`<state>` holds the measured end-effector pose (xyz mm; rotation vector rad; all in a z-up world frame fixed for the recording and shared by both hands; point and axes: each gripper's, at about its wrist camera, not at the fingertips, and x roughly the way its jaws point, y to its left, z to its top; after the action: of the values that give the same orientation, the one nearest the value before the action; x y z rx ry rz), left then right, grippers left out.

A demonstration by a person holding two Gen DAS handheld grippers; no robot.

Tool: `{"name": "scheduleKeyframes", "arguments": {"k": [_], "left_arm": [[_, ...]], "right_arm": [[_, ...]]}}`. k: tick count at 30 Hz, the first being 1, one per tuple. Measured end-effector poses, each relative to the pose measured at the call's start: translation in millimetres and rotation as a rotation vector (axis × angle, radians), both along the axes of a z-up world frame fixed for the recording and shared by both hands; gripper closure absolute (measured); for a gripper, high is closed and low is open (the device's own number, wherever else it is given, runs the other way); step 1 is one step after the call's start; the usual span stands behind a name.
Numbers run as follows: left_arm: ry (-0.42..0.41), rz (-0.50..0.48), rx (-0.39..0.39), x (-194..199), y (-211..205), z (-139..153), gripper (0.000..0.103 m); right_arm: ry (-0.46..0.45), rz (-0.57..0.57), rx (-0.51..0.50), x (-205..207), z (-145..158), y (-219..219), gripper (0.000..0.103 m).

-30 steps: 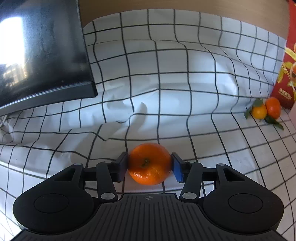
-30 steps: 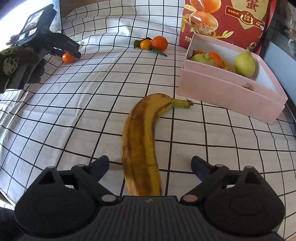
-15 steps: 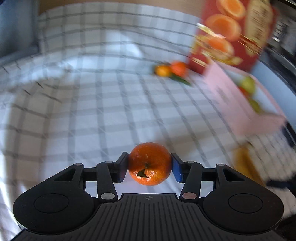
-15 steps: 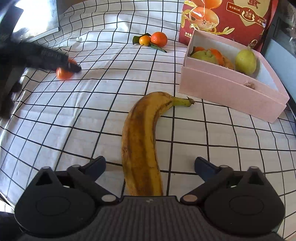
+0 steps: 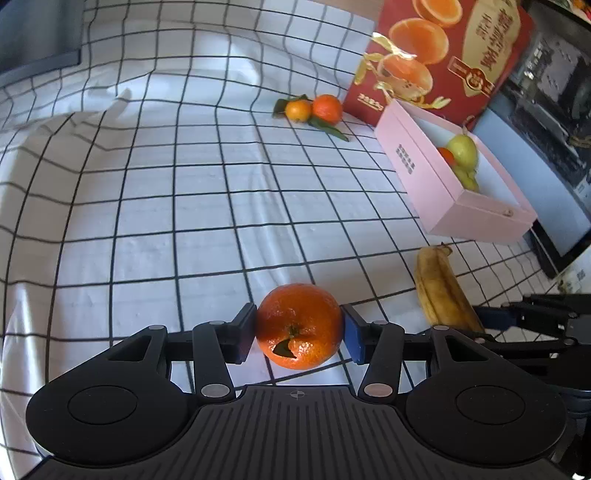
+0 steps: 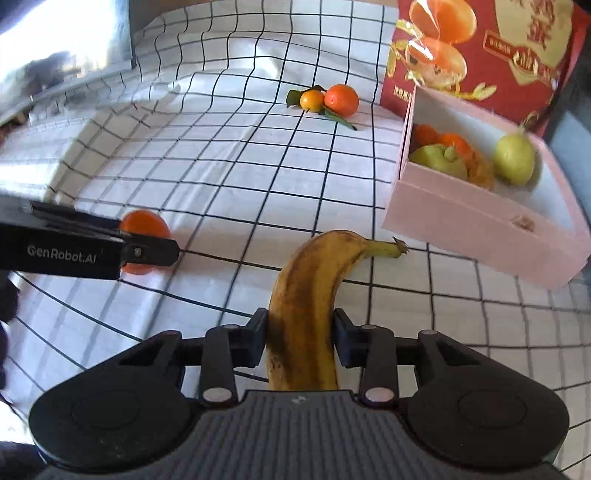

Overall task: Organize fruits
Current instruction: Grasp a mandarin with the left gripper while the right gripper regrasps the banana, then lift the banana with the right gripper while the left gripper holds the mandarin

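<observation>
My left gripper [image 5: 298, 332] is shut on an orange tangerine [image 5: 299, 326] and holds it above the checked cloth; it also shows in the right wrist view [image 6: 146, 240] at the left. My right gripper [image 6: 300, 339] is shut on a spotted yellow banana [image 6: 310, 295] that lies on the cloth; the banana shows in the left wrist view [image 5: 441, 291] too. A pink box [image 6: 480, 225] at the right holds pears and tangerines. Two leafy tangerines [image 6: 330, 99] lie far back on the cloth.
A red gift carton [image 6: 480, 48] stands behind the pink box. A dark monitor [image 5: 33, 33] stands at the far left. A screen [image 5: 550, 199] lies right of the box. The black-and-white checked cloth [image 5: 184, 184] is wrinkled toward the back.
My left gripper has swung right with the tangerine, from facing the monitor to facing the pink box. My right gripper has moved forward and closed on the banana.
</observation>
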<state>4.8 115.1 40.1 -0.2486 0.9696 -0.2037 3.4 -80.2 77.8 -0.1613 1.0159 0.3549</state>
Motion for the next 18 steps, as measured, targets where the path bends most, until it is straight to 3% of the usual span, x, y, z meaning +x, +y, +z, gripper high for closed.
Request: {"name": "scheduleKeyframes", "arguments": {"k": [10, 18], "left_arm": [[0.002, 0.007, -0.002, 1.3, -1.0, -0.6, 0.049], [0.015, -0.004, -0.021, 0.7, -5.5, -0.3, 0.049]], "right_arm": [[0.008, 0.065, 0.214, -14.1, 30.9, 7.8, 0.067], [-0.027, 0.036, 0.191, -17.9, 39.8, -6.7, 0.067]]}}
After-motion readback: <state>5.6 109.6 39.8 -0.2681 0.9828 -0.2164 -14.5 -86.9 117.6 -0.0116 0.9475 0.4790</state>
